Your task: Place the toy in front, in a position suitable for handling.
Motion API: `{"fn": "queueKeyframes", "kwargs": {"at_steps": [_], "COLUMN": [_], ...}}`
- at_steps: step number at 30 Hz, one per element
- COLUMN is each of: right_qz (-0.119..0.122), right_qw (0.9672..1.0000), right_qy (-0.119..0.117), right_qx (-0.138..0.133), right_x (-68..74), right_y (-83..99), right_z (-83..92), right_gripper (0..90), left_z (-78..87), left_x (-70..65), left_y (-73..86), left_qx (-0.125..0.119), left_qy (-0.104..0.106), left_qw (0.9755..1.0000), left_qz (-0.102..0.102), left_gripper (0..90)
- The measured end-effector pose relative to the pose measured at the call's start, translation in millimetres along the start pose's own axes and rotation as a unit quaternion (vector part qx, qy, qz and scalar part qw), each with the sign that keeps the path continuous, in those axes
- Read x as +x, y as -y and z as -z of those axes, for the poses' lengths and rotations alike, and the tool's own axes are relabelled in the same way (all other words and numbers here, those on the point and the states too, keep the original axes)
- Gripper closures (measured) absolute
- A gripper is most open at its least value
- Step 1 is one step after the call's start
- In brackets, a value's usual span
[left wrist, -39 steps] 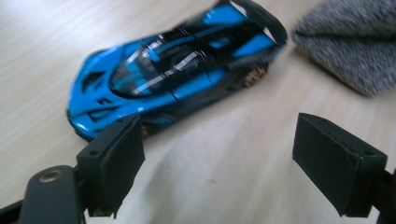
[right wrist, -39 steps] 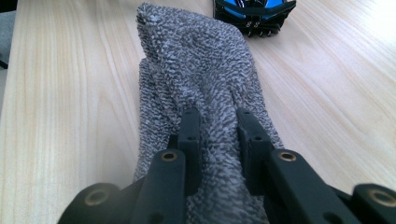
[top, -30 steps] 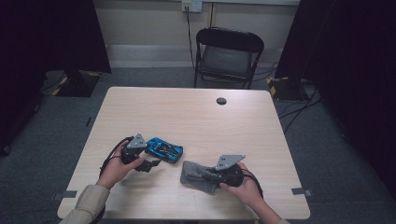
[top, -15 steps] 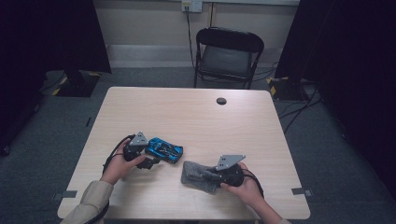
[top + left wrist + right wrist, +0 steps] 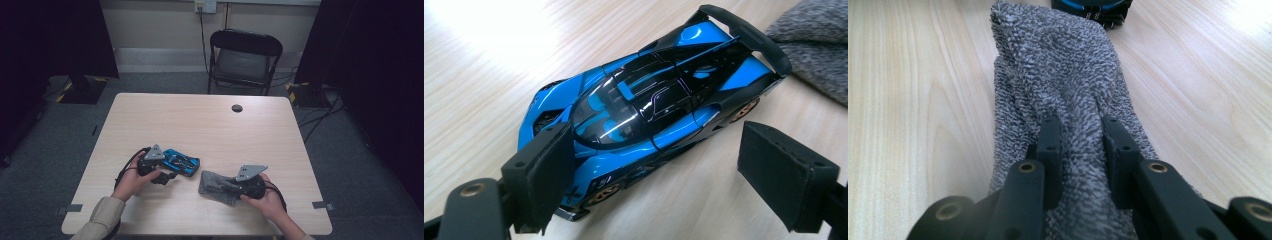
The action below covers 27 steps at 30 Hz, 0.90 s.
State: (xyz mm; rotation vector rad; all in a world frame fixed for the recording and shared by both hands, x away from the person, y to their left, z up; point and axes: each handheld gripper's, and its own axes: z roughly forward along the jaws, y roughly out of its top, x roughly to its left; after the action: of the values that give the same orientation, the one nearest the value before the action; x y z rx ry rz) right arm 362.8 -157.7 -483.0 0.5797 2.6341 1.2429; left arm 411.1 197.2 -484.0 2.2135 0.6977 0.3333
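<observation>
Nearest the person, at about five o'clock on the table (image 5: 150,120), the right gripper (image 5: 1080,145) has its jaws pinched together on a fold of the grey terry cloth (image 5: 216,186), which lies flat on the wood. In the right gripper view the cloth (image 5: 1058,65) runs away toward twelve o'clock, bunched up between the two black pads.

At about seven o'clock, the left gripper (image 5: 664,175) lies low over the blue and black toy sports car (image 5: 181,162). In the left gripper view its jaws stand apart: the left pad (image 5: 546,172) is against the car's flank, at its front wheel, while the right pad stands clear of the body, with bare wood between. The car (image 5: 644,105) sits on its wheels, its rear wing pointing to about one o'clock, close to the edge of the cloth (image 5: 814,45) without clearly touching it.

Farther off, near twelve o'clock on the tabletop, is a round black cable hole (image 5: 237,108). Beyond the far edge stands a black folding chair (image 5: 243,57).
</observation>
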Motion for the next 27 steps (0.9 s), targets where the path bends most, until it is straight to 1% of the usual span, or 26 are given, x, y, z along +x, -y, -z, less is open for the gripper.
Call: {"fn": "queueKeyframes", "kwargs": {"at_steps": [3, 7, 9, 12, 13, 16, 19, 21, 23, 27], "right_qz": [0.001, 0.001, 0.000, 0.001, 0.001, 0.000, -0.002, -0.002, 0.001, 0.003], "right_qw": [1.0000, 1.0000, 1.0000, 1.0000, 1.0000, 0.9999, 0.9999, 0.9999, 0.9998, 0.9995], "right_qy": [0.000, 0.002, 0.004, 0.006, 0.006, 0.008, 0.011, 0.013, 0.017, 0.022], "right_qx": [0.000, 0.001, 0.001, 0.003, 0.003, 0.006, 0.008, 0.010, 0.014, 0.021], "right_x": [0.1, -0.1, -0.2, -0.8, -0.8, -2.7, -3.8, -4.8, -5.6, -7.2], "right_y": [-0.1, -0.4, -0.8, -1.3, -1.3, -1.2, -0.7, 0.0, 0.5, 2.5], "right_z": [-0.1, -0.6, -0.7, -0.7, -0.7, 0.3, 1.6, 3.1, 5.0, 10.3], "right_gripper": [73.8, 73.7, 73.7, 73.7, 73.7, 73.8, 73.9, 73.9, 73.9, 73.9], "left_z": [-1.3, -1.8, -1.9, -3.2, -3.9, -5.7, -6.1, -6.1, -6.4, -6.9], "left_x": [-3.0, -5.0, -5.8, -9.8, -11.9, -17.0, -18.4, -18.5, -19.4, -21.7], "left_y": [-0.4, 1.1, 0.8, -0.9, -1.6, -4.0, -4.0, -3.8, -3.8, -5.2], "left_qx": [-0.001, -0.015, -0.016, -0.021, -0.020, -0.012, -0.015, -0.015, -0.016, -0.012], "left_qy": [-0.002, 0.001, 0.002, 0.013, 0.017, 0.010, 0.009, 0.008, 0.008, 0.005], "left_qw": [1.0000, 0.9998, 0.9998, 0.9996, 0.9996, 0.9999, 0.9998, 0.9999, 0.9998, 0.9999], "left_qz": [-0.002, 0.011, 0.012, 0.013, 0.012, 0.000, 0.004, 0.002, 0.003, -0.005], "left_gripper": [14.6, 14.5, 14.5, 15.4, 15.4, 15.1, 15.1, 15.3, 15.3, 15.2]}}
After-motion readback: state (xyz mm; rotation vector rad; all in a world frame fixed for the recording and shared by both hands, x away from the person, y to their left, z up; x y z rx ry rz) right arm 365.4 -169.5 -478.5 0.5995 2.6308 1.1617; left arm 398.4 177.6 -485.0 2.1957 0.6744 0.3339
